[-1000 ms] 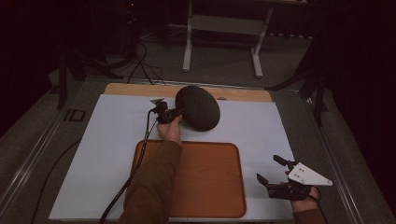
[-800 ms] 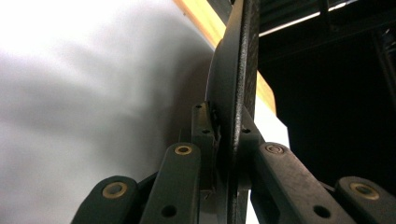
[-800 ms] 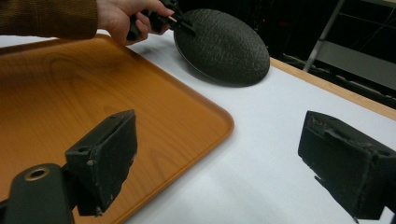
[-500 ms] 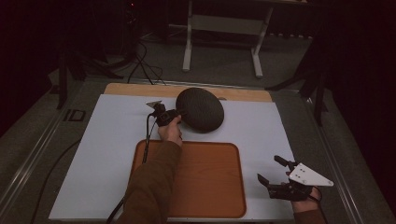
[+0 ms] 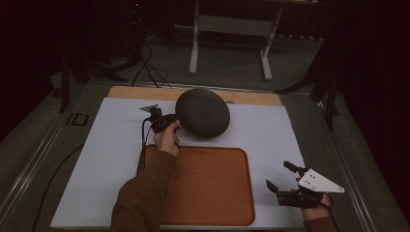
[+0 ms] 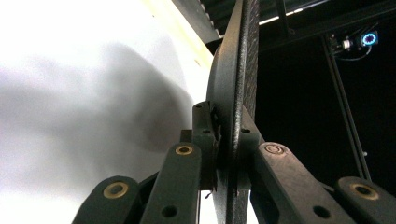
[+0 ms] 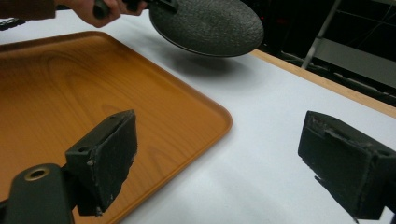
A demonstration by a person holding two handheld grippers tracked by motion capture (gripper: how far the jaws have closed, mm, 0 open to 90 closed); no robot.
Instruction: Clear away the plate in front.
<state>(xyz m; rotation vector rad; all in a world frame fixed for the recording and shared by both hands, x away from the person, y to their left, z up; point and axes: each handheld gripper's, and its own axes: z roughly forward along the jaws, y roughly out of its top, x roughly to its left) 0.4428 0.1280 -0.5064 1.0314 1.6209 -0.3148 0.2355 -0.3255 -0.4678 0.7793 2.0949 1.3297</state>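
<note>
Behind the plate (image 5: 202, 112), the left gripper's (image 5: 170, 120) jaws stay hidden.

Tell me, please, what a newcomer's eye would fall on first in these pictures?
Most striking is the dark round plate, lifted off the white table near its far edge, its rim clamped in the left hand-held gripper. In front of it, near the person, lies an empty orange-brown wooden tray. At the near right corner, the right hand-held gripper waits with open jaws, holding nothing.
</note>
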